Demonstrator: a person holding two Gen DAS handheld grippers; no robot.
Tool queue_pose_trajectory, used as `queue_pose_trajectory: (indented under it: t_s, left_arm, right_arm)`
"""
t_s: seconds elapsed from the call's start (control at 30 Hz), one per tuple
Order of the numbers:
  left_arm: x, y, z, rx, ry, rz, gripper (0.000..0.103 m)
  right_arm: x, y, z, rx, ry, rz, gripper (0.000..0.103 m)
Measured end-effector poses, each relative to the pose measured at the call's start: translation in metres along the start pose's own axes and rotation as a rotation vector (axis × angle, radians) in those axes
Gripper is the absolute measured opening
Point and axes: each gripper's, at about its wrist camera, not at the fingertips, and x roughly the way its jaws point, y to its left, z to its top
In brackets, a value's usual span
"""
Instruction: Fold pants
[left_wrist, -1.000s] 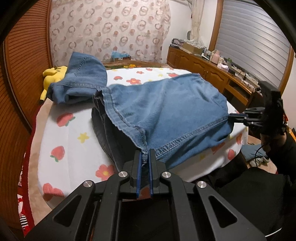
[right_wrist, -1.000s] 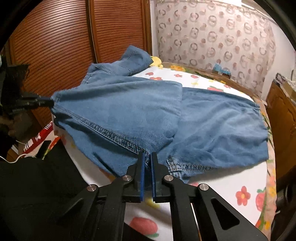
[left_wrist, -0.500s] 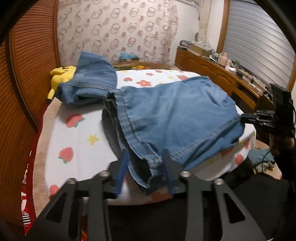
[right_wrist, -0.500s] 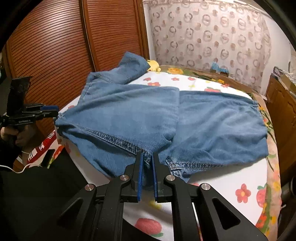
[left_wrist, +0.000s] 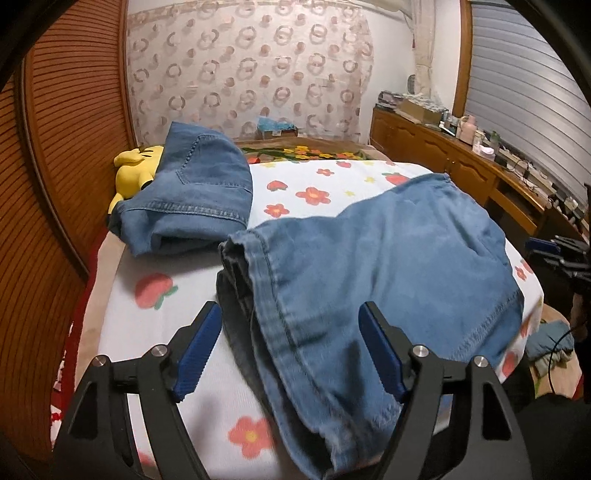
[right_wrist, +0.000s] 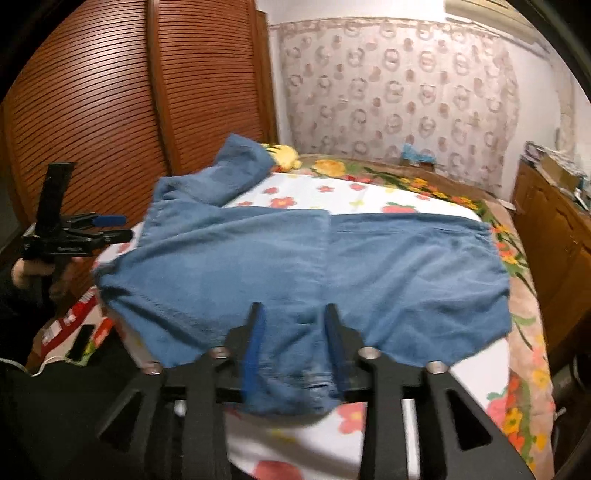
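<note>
Both grippers have released the pants (left_wrist: 388, 266); no legible writing.

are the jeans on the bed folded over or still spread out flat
Folded over. On the jeans, one layer lies doubled over the other, its edge running across the middle; stacked layers show at the near side.

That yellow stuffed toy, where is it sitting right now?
In the left wrist view the yellow stuffed toy lies at the bed's far left, by the wooden slatted door, partly tucked under the raised end of the jeans.
</note>
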Motion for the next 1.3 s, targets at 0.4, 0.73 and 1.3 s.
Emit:
queue_pose_trajectory:
  t_s: [0.4, 0.73, 1.3]
  left_arm:
    - [0.015, -0.032, 0.02, 0.043, -0.013, -0.052, 0.077]
    - [0.024, -0.053, 0.03, 0.068, -0.008, -0.094, 0.077]
    - [0.024, -0.046, 0.023, 0.032, -0.006, -0.093, 0.077]
  right_arm:
    - [0.009, -0.099, -0.029, 0.184, 0.042, -0.232, 0.047]
    - [0.012, -0.194, -0.043, 0.382, 0.081, -0.325, 0.048]
    - [0.052, -0.214, -0.01, 0.38, 0.144, -0.35, 0.013]
